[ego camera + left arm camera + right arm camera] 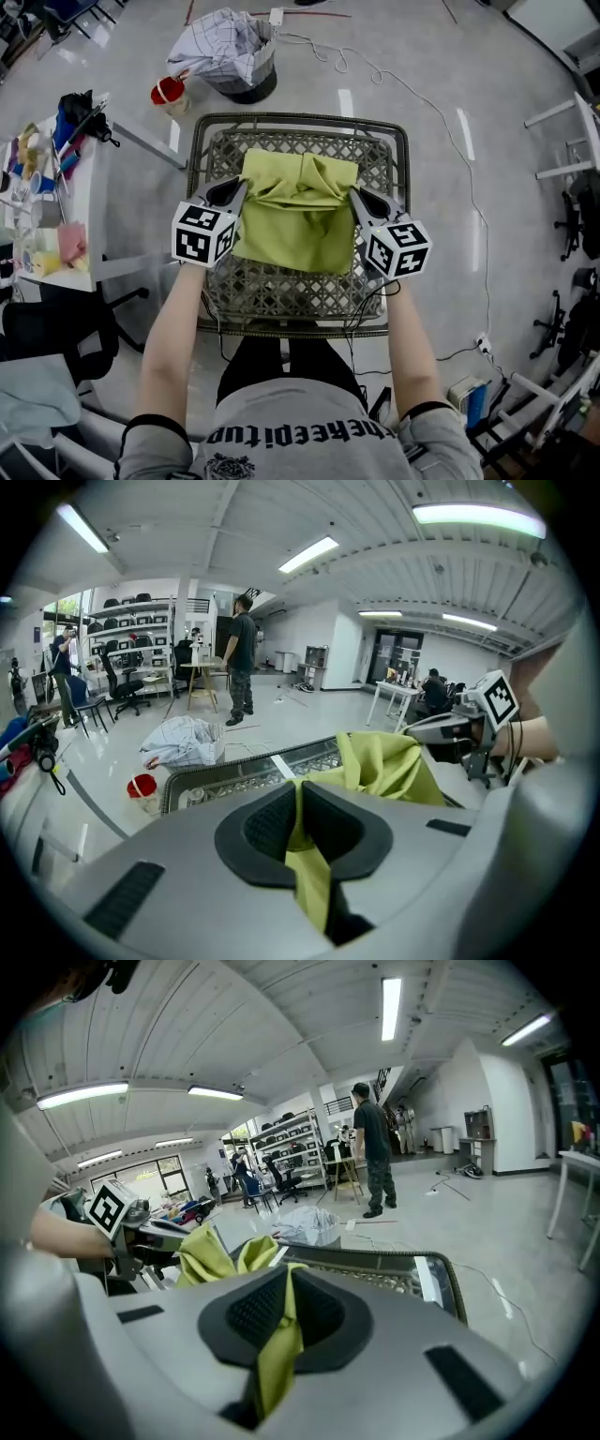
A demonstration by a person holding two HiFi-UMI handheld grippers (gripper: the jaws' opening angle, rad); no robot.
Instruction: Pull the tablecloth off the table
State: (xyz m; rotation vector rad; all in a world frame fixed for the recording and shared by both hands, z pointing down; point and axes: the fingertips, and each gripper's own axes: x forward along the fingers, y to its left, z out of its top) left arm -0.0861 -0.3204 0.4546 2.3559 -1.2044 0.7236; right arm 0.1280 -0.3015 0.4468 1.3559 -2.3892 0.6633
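The yellow-green fabric tablecloth (298, 211) is bunched into a loose folded bundle, hanging between the two tongs above the middle of the top. The left gripper (237, 190) is clenched on the bundle's near-left edge, and its own view shows a strip of the cloth pinched between the dark pads. The right gripper (356, 196) is likewise clamped on the opposite edge, with cloth trapped between its pads. Beneath both tongs stands the rectangular woven wicker table (300, 120), its lattice top bare on every side of the bundle. Whether the bundle's lower fold touches the top cannot be told. Beyond the tongs, past the table's far edge, sits a dark basket holding checked white cloth (225, 47), with a small red bucket (169, 92) beside it. Assessment: the cloth is gathered and the removal step is nearly complete. The next move calls for both grips to hold while the bundle is carried clear of the table's edge, without snagging the lattice.
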